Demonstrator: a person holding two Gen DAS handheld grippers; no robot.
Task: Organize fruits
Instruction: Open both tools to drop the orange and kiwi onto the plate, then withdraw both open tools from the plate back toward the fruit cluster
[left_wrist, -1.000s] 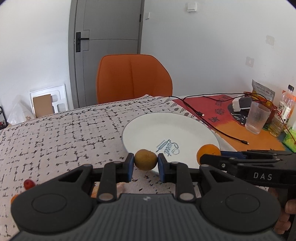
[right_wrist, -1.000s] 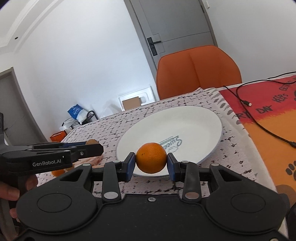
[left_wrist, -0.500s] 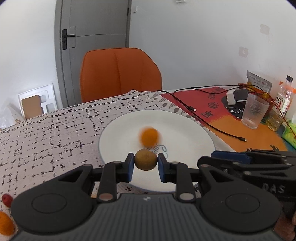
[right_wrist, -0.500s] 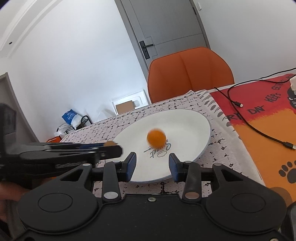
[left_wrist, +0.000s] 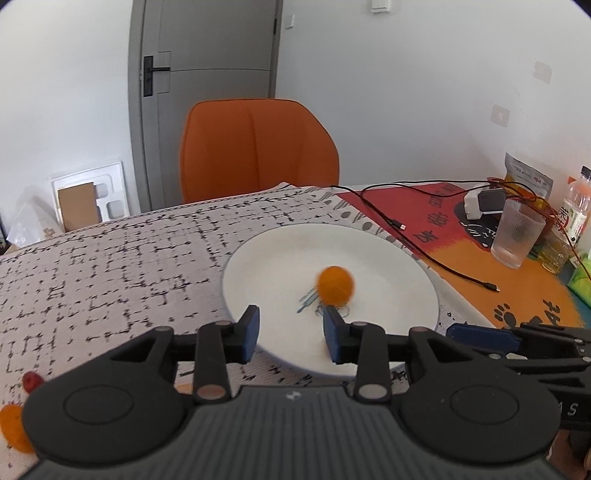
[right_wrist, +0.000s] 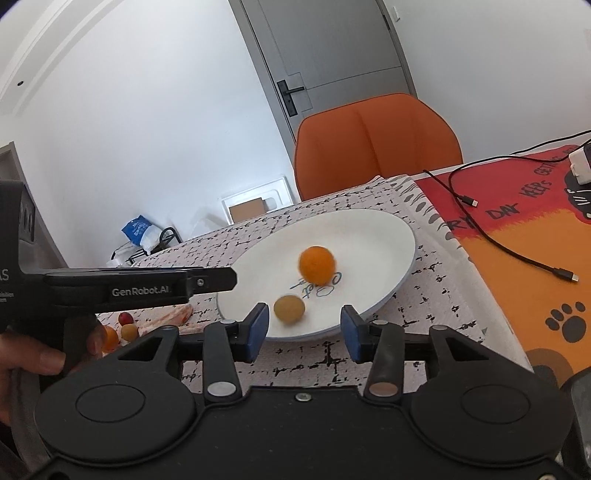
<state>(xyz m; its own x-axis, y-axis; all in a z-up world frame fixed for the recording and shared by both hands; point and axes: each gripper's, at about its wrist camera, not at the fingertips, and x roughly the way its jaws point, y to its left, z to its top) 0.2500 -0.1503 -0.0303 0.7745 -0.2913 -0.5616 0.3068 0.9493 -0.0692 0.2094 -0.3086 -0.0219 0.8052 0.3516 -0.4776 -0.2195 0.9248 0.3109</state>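
Orange (right_wrist: 317, 265) and kiwi (right_wrist: 289, 309) on plate (right_wrist: 384, 236)

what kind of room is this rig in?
Likely a home dining area: a cloth-covered table with a white plate, an orange chair pulled up, and a grey interior door behind.

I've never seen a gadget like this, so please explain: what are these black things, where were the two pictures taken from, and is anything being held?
No robot here: a person holds two tools. Each picture comes from a camera on one tool, looking along its two fingers. One shows the left hand-held gripper, the other the right hand-held gripper. Both stand open and hold nothing. Ahead is a white plate on a patterned tablecloth, with an orange and a small brownish fruit on it, both blurred. More small fruits lie on the cloth beside it.
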